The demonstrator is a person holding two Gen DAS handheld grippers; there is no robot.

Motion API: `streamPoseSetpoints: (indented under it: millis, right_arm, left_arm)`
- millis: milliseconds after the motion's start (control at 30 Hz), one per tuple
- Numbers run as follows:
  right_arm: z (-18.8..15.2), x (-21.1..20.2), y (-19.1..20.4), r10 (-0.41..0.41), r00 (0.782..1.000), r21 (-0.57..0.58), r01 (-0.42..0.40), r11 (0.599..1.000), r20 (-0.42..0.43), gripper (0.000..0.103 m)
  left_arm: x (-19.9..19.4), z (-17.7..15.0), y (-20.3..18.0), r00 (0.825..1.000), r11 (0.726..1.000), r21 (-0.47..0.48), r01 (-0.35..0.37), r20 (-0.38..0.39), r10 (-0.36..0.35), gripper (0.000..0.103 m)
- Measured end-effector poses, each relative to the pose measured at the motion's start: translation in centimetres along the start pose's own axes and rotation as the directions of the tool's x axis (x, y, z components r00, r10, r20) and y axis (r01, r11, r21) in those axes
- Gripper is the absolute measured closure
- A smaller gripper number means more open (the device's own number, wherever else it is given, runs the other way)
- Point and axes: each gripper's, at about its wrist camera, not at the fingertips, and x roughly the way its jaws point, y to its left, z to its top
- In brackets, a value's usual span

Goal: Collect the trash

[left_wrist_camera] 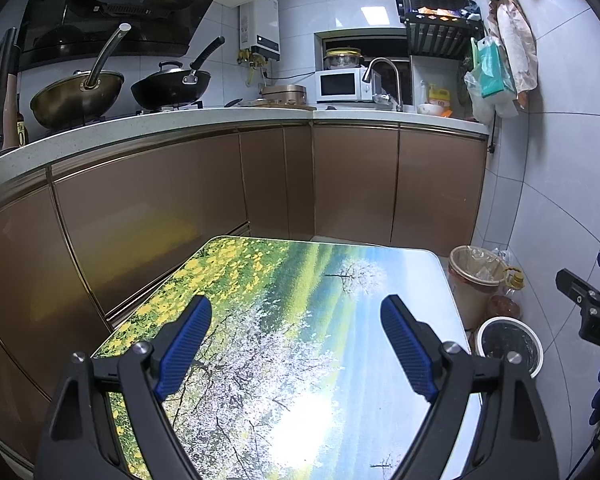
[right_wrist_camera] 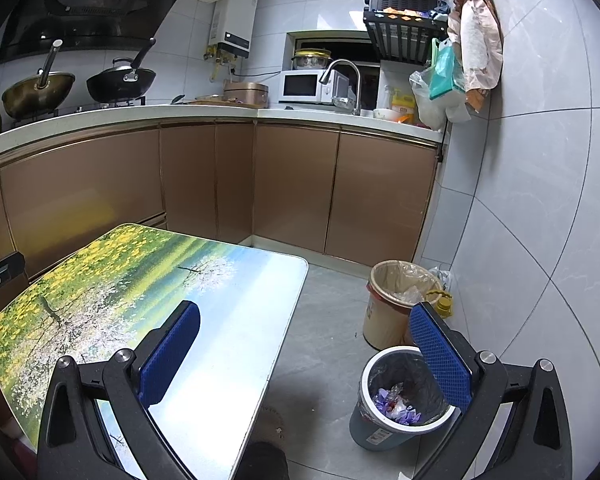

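Both grippers hang with jaws apart and empty: the left gripper (left_wrist_camera: 296,344) over the table (left_wrist_camera: 300,280), the right gripper (right_wrist_camera: 306,354) at its right edge. The bin (right_wrist_camera: 404,396), trash inside, stands on the floor below-right, nearer the right gripper. No loose trash shows on the table.

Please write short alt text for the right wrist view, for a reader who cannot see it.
Open blue-padded right tongs hover empty over a landscape-printed tabletop and a grey lined floor bin holding purple wrappers. A beige lined bin stands behind it, before copper-brown kitchen cabinets.
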Motion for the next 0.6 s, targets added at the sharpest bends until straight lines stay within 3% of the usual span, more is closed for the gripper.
streamPoseSetpoints:
  millis: [600]
  right_arm:
    - [-0.16,0.01,-0.01,-0.002,1.0,-0.002,0.002,1.0,-0.004,0.0]
  left_arm:
    - [0.24,-0.32,-0.18,1.0,1.0,0.0,0.006,-0.005,-0.006,0.017]
